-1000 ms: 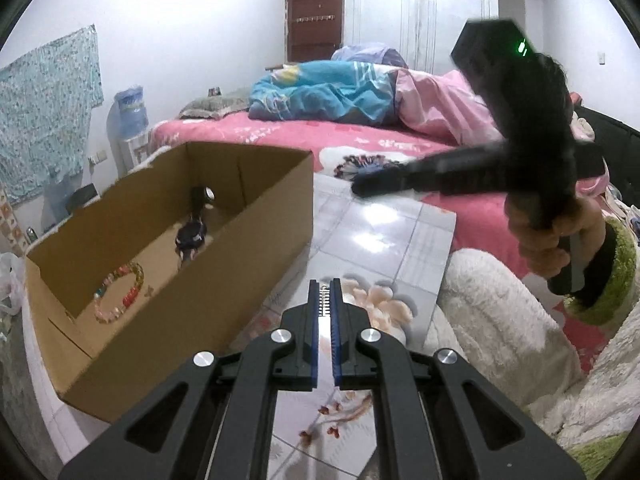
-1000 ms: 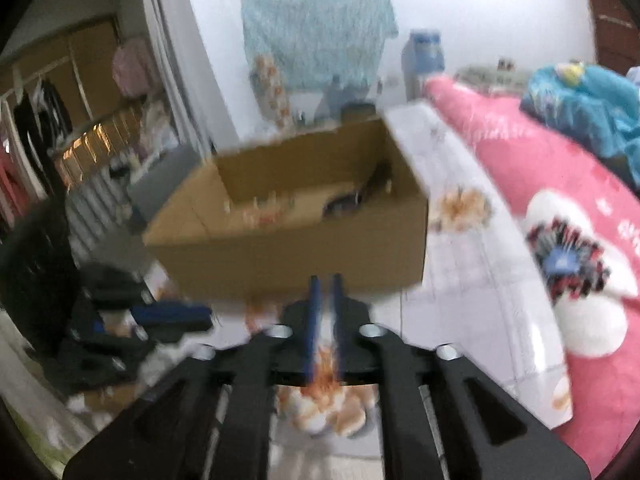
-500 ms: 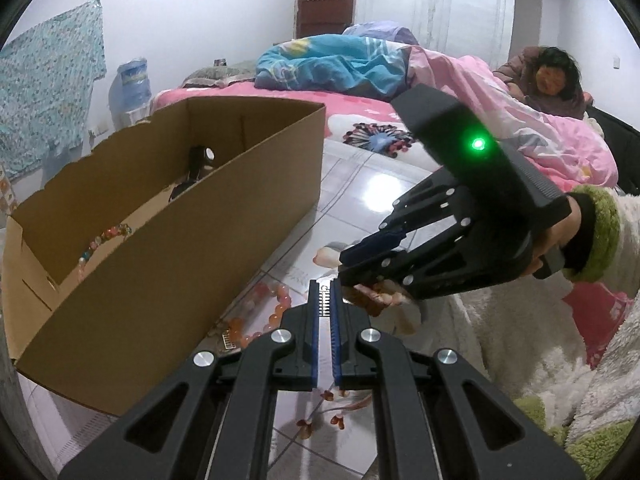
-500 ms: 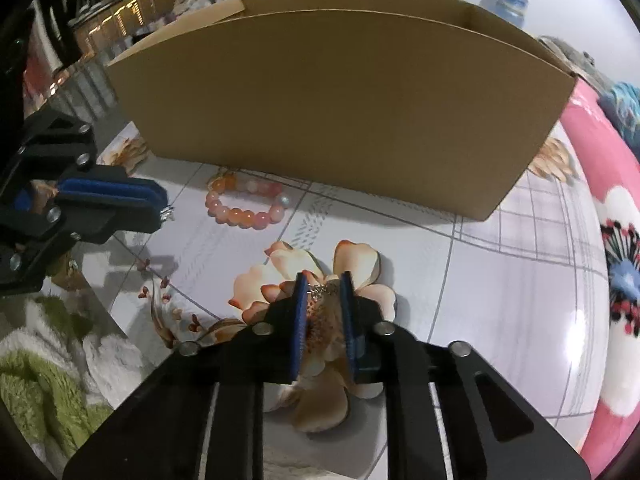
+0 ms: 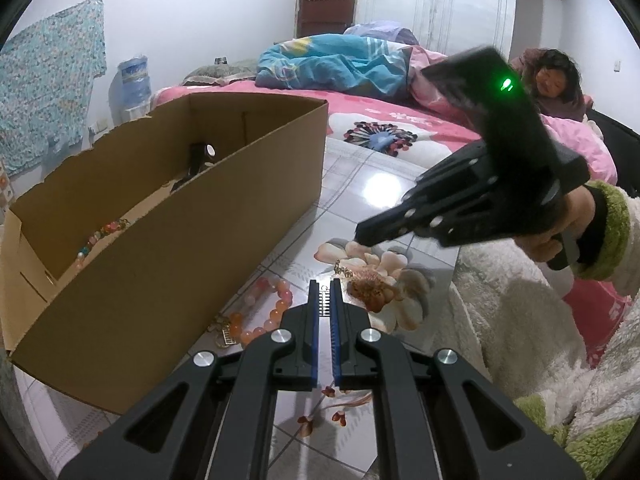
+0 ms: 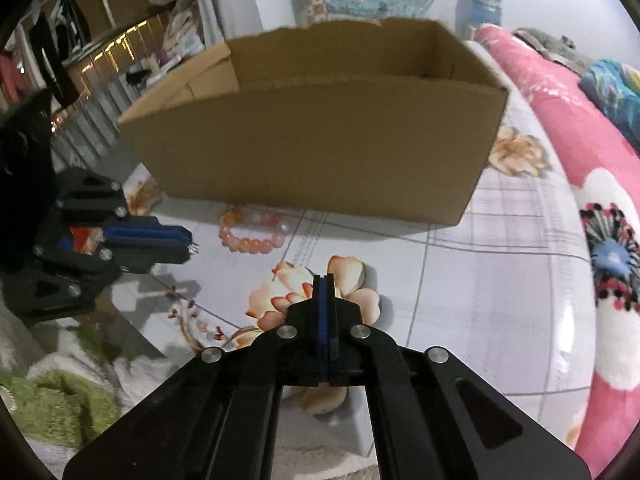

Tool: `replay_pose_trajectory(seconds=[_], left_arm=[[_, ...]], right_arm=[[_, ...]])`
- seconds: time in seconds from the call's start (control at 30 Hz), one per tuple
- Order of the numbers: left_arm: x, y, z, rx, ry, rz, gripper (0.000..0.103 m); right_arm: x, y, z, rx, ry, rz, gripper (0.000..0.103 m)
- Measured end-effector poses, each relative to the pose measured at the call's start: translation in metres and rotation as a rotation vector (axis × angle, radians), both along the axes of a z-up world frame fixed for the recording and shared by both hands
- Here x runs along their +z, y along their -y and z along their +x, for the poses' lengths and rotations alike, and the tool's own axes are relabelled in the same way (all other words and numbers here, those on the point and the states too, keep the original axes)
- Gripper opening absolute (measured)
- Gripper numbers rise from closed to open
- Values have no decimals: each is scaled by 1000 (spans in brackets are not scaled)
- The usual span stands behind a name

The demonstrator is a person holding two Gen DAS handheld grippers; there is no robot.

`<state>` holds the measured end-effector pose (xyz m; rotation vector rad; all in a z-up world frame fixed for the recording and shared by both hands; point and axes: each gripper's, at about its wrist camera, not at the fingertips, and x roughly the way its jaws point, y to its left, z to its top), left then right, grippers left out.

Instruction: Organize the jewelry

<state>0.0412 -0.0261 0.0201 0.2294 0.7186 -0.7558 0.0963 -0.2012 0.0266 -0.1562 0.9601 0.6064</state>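
Shut tight, the jaws of the right gripper (image 6: pixel 324 280) show no gap between their blue pads. They point steeply down at a peach flower printed on the glossy mat (image 5: pixel 380 184). From the left side, its tip hangs just above a thin gold chain (image 5: pixel 342 270) lying on that flower. I cannot tell whether any of the chain is caught between the pads. The steep tilt suits a low, flat thing like this, which has to be pinched from above.

The left gripper (image 5: pixel 325 286) is closed too, with only a sliver between its pads. A small silvery piece sits in that sliver and pokes out past the tip; what it is I cannot make out. It waits low over the mat, near the person, probably to keep clear of the other hand (image 5: pixel 560 232).

The cardboard box (image 5: pixel 160 240) stands open-topped to the left of both tools, so each piece can be dropped in over its long near wall. Inside lie a multicoloured bead bracelet (image 5: pixel 96 240) at the near end and a dark item (image 5: pixel 200 160) at the far end. A pink bead bracelet (image 5: pixel 272 312) is not yet in: it lies on the mat just beside the box's outer wall. By my reckoning the chain and that bracelet are what remain.
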Motion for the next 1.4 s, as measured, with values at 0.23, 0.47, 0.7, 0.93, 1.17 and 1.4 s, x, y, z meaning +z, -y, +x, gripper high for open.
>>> replay_pose_trajectory(seconds=[0.23, 0.47, 0.7, 0.93, 1.17, 1.4], left_arm=[[4, -2, -5, -9, 14, -12, 4], [3, -3, -6, -8, 11, -8, 4], [0, -6, -1, 7, -3, -7, 4], [-1, -6, 1, 12, -7, -14, 4], [4, -9, -4, 14, 9, -19, 4], [39, -16, -10, -5, 68, -91, 4]], right_arm=[[11, 4, -3, -39, 11, 17, 3], [-18, -16, 3, -22, -6, -34, 30], [-34, -33, 12, 15, 6, -138, 0], [-20, -18, 15, -24, -25, -20, 0], [19, 1, 6, -75, 37, 51, 0], [68, 9, -3, -80, 143, 122, 0]])
